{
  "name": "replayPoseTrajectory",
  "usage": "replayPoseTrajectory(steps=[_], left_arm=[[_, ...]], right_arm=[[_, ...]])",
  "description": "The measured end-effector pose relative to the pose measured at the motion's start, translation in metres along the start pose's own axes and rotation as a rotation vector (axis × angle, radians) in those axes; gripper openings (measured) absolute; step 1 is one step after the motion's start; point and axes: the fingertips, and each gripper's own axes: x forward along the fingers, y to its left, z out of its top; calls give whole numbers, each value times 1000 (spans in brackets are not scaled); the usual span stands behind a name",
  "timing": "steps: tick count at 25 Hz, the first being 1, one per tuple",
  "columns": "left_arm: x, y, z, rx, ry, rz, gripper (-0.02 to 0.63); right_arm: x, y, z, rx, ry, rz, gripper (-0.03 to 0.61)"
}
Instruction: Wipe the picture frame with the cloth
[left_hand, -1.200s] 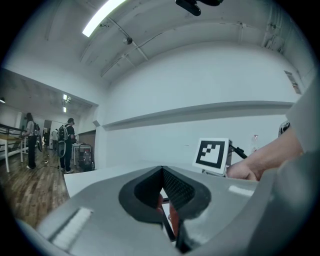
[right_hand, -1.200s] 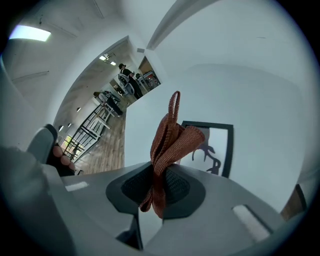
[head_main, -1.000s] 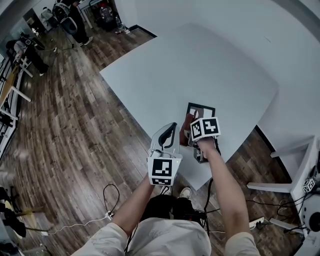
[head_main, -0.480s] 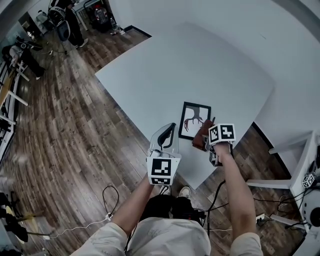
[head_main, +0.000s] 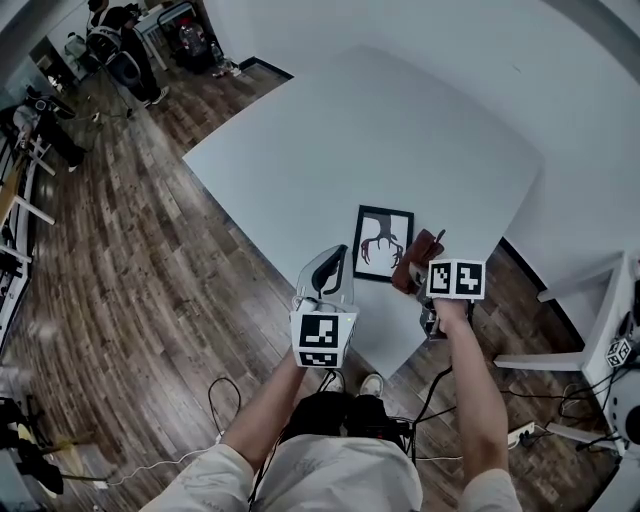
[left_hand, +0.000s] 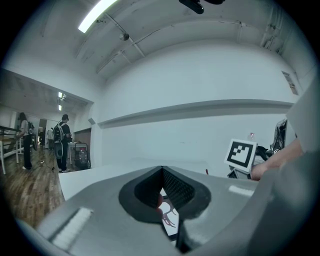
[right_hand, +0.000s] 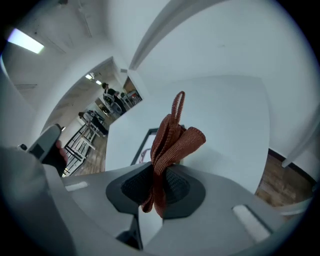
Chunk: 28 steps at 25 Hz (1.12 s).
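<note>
A black picture frame (head_main: 382, 243) with a red antler drawing lies flat near the front corner of the white table (head_main: 400, 130). Just right of its lower edge hangs a rust-red cloth (head_main: 419, 258), bunched up with my right gripper (head_main: 429, 270) shut on it. In the right gripper view the cloth (right_hand: 170, 137) sticks up from the closed jaws (right_hand: 160, 175), with the frame (right_hand: 145, 145) behind it. My left gripper (head_main: 340, 258) hovers at the table's edge, left of the frame, shut and empty. A sliver of the frame (left_hand: 169, 220) shows below its jaws (left_hand: 162, 170).
The table corner ends just in front of both grippers, with wood floor (head_main: 130, 280) below and cables (head_main: 225, 400) by my feet. A white wall runs along the table's right. White furniture (head_main: 590, 300) stands at right. People (head_main: 115, 45) stand far off at upper left.
My right gripper has carried the cloth to the right, off the frame's face, so the whole picture now shows. The left gripper has held its place.
</note>
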Motion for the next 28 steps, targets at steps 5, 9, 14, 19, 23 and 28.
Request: replayPoseTrajectory(steps=[5, 9, 14, 19, 23, 28], left_arm=[[5, -2, 10, -27, -3, -10, 0], [4, -3, 20, -17, -22, -11, 0], [0, -14, 34, -9, -57, -20, 0], [-5, -24, 37, 33, -89, -30, 0], [-7, -24, 41, 35, -103, -27, 0], [-7, -26, 44, 38, -113, -27, 0]], right_arm=[[-53, 37, 52, -211, -389, -37, 78], [-115, 72, 76, -393, -723, -78, 78], [-160, 90, 72, -510, -978, -135, 78], [-164, 85, 55, -501, -998, -151, 78], [-166, 83, 52, -521, -983, -160, 78], [-165, 87, 55, -542, -970, -163, 75]])
